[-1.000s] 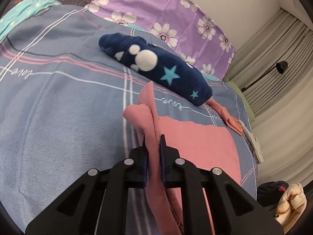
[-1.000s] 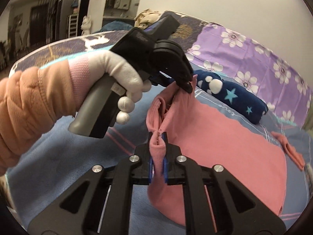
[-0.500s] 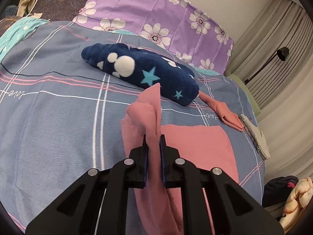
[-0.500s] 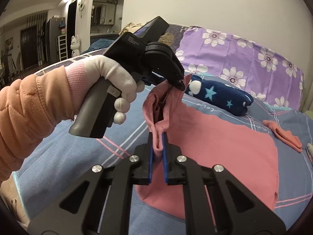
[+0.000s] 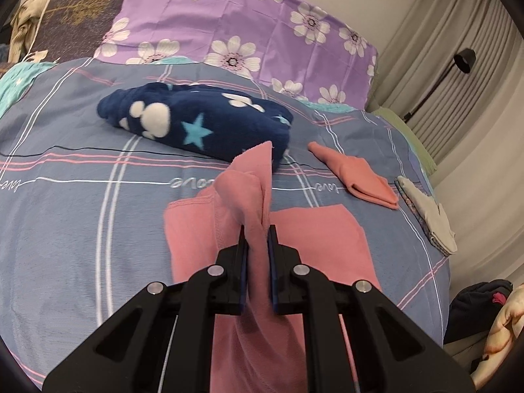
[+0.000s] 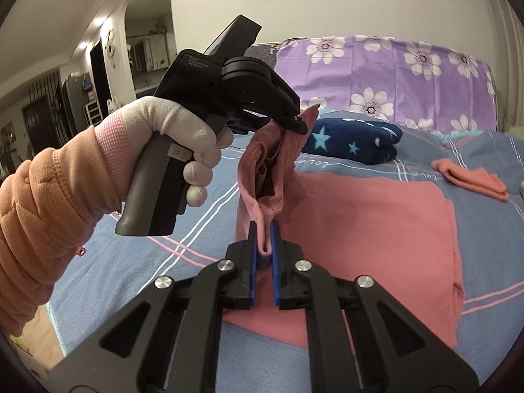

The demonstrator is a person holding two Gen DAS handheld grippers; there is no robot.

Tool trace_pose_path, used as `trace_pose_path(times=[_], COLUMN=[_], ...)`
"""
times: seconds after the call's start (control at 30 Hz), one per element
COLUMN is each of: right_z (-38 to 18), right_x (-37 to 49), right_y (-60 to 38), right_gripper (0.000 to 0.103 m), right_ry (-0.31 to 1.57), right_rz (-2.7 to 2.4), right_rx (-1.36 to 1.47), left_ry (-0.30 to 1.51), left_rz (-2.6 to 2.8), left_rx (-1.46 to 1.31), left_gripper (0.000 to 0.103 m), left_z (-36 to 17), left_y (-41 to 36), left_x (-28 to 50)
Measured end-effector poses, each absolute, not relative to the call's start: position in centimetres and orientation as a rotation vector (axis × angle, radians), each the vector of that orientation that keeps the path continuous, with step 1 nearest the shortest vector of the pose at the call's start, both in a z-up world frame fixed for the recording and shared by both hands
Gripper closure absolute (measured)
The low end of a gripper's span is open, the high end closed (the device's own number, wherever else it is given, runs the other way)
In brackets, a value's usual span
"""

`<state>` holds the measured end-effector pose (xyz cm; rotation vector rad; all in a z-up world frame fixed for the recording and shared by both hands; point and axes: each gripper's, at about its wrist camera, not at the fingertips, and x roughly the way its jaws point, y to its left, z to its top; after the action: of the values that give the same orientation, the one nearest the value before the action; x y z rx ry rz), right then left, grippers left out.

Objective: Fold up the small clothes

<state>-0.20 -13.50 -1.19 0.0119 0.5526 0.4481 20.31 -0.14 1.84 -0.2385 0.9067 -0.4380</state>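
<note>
A pink garment [image 5: 314, 239] lies partly flat on the blue-grey plaid bedspread [image 5: 82, 216]. My left gripper [image 5: 257, 232] is shut on a lifted edge of it, with cloth bunched above the jaws. My right gripper [image 6: 263, 229] is shut on another part of the same edge of the pink garment [image 6: 370, 216]. The left gripper also shows in the right wrist view [image 6: 294, 121], held by a white-gloved hand [image 6: 177, 137], pinching the cloth above and beyond my right gripper. The raised edge hangs between the two grippers.
A folded navy fleece with stars and paw prints [image 5: 196, 124] lies behind the garment. A folded orange-pink piece [image 5: 357, 177] and a grey-white piece [image 5: 429, 219] lie to the right. Purple flowered pillows [image 5: 249, 32] line the headboard. The bed's right edge is near.
Both grippers have carried the lifted pink edge further over the flat part, toward the navy fleece. The left gripper now sits higher and further ahead of the right one.
</note>
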Motion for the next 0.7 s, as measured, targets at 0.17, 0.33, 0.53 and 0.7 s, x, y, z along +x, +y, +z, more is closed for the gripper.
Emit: trace_pose_path(times=[0.17, 0.33, 0.53, 0.7], right_z=[-1.4, -2.0, -3.0, -4.0], right_x=[-0.2, -0.3, -0.1, -0.1], right_y=[-16.3, -18.7, -22.4, -25.2], right_gripper=[0.096, 0.096, 0.096, 0.096], right_ry=[0.560, 0.564, 0.574, 0.588], right_rz=[0.433, 0.406, 0.359, 0.325], right_rx=[0.071, 0.125, 0.201, 0.263], left_ry=[0.919, 0.934, 0.956, 0.979], left_rz=[-0.444, -0.449, -0.465, -0.471], left_rx=[-0.213, -0.183, -0.145, -0.092], left_gripper=[0.093, 0.093, 0.093, 0.093], left_z=[1.7, 1.6, 1.0, 0.1], left_y=[-3.0, -6.0, -9.8, -13.1], left_x=[20.3, 20.5, 21.0, 21.5])
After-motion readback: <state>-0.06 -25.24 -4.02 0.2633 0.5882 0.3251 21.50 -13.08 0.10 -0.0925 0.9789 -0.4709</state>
